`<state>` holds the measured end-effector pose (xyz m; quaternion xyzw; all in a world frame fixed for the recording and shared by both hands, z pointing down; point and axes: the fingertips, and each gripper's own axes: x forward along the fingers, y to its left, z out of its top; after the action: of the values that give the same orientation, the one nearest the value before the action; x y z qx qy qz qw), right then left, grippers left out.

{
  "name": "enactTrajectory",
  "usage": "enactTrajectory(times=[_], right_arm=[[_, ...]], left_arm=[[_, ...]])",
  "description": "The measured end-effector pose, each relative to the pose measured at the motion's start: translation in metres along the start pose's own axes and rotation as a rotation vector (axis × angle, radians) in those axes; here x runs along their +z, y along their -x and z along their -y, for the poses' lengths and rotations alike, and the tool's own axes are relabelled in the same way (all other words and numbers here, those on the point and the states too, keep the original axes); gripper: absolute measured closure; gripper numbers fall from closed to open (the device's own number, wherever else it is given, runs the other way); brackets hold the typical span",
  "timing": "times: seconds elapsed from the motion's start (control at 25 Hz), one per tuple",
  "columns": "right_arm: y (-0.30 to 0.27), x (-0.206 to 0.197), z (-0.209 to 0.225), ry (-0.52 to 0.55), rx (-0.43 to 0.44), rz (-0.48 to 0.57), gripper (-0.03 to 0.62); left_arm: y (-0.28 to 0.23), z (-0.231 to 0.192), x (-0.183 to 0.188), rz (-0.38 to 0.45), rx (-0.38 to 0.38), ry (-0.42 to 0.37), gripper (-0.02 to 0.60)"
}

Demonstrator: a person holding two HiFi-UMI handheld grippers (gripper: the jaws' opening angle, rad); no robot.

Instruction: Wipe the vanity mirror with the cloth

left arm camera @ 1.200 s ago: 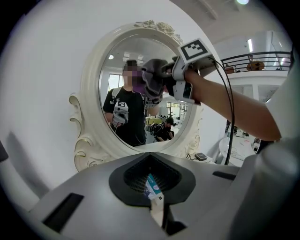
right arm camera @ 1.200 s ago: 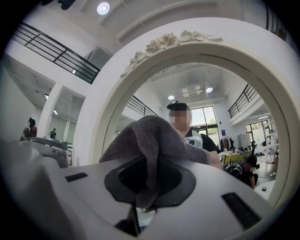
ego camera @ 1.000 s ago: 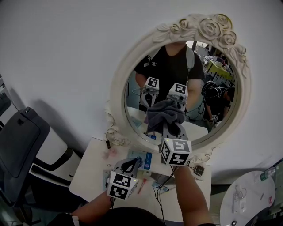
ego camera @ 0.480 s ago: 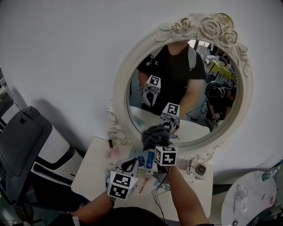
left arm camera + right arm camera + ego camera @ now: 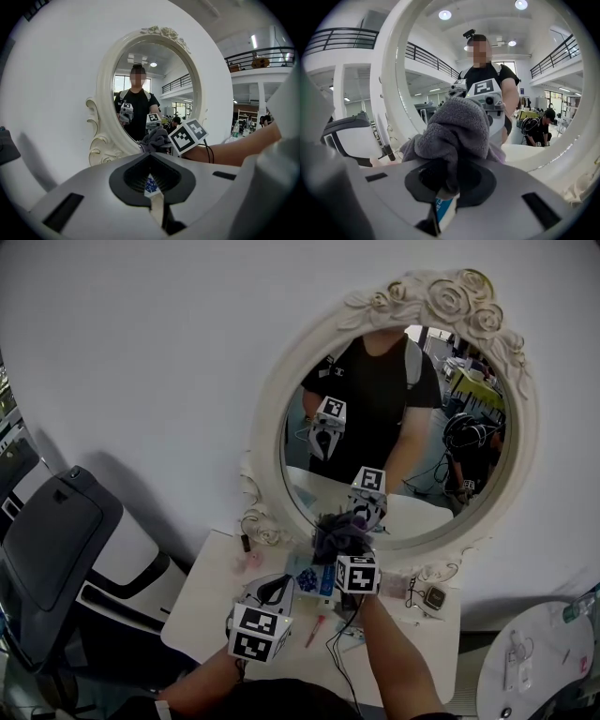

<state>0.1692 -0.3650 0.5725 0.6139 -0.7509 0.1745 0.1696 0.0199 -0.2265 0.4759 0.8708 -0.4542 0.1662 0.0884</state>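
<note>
Your right gripper is clamped on the grey cloth, whose nap bulges forward out of the jaws in a loose wad. That shape puts soft fabric, not the hard jaw tips, against the glass. The wad sits low on the vanity mirror, just above the bottom of its ornate frame, and appears to meet its own reflection there, so it is probably in contact. The right gripper view confirms the grip: cloth fills the space between the jaws. Your left gripper hangs back over the table, well clear of the glass. Its jaws are drawn together on nothing, likely parked so it neither smears nor blocks the wiping path.
</note>
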Motion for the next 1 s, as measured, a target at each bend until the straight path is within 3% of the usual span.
enactTrajectory(times=[0.16, 0.4, 0.64, 0.84, 1.0], right_arm=[[0.024, 0.01, -0.006, 0.021, 0.015, 0.062, 0.553], [0.101, 0.061, -0.015, 0.019, 0.038, 0.292, 0.553], [0.186, 0.093, 0.001, -0.005, -0.029, 0.475, 0.553], [0.222, 0.083, 0.015, 0.031, -0.109, 0.506, 0.553], [0.226, 0.056, 0.018, -0.026, -0.118, 0.472, 0.553]], left_arm=[[-0.001, 0.005, 0.001, 0.003, -0.015, -0.004, 0.581], [-0.011, 0.018, 0.004, 0.008, -0.052, -0.006, 0.581], [-0.021, 0.027, 0.009, 0.015, -0.08, -0.006, 0.581], [-0.027, 0.029, 0.012, 0.026, -0.086, -0.013, 0.581], [-0.027, 0.031, 0.014, 0.025, -0.095, -0.016, 0.581]])
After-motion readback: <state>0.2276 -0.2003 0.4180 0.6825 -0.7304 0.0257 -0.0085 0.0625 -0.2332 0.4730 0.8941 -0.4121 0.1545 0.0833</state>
